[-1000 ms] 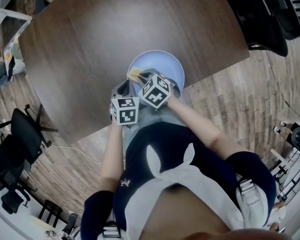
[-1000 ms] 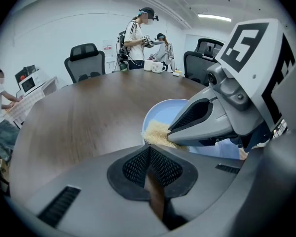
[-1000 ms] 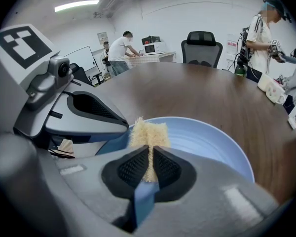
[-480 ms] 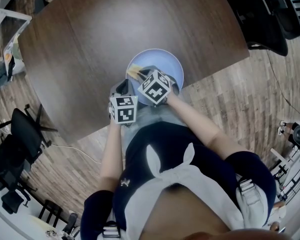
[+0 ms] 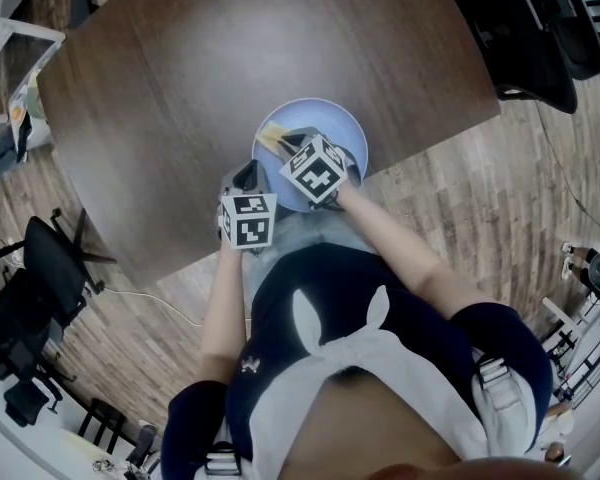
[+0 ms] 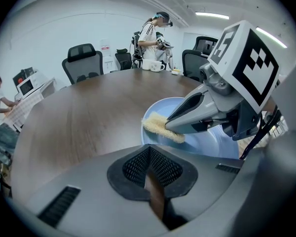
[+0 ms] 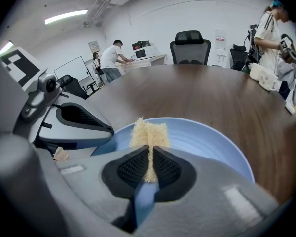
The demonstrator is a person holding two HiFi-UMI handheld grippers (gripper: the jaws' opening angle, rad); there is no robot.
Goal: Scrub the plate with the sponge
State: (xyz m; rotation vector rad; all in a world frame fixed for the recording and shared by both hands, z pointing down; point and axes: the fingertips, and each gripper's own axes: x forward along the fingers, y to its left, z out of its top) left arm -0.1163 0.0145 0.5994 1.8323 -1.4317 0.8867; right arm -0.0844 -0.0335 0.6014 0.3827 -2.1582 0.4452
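Observation:
A light blue plate (image 5: pixel 332 128) sits on the round dark wood table (image 5: pixel 230 58), at the edge nearest me. My right gripper (image 5: pixel 286 145) is shut on a pale yellow sponge (image 5: pixel 271 140) and holds it down on the left part of the plate. In the right gripper view the sponge (image 7: pixel 148 132) sticks out between the pads over the plate (image 7: pixel 207 142). My left gripper (image 5: pixel 247 177) is shut, its tips right at the plate's near-left rim, with nothing visible between them. From the left gripper view, the right gripper (image 6: pixel 170 128) presses the sponge (image 6: pixel 159 127) onto the plate (image 6: pixel 207 141).
The table edge runs just under both grippers, with wood floor beyond. Black office chairs (image 5: pixel 50 268) stand to my left and at the far side (image 6: pixel 84 60). White cups (image 6: pixel 153 65) sit at the table's far edge. People stand at the back (image 7: pixel 113 58).
My right gripper and the sponge have shifted a little toward the plate's far side. The left gripper and the plate have stayed where they were.

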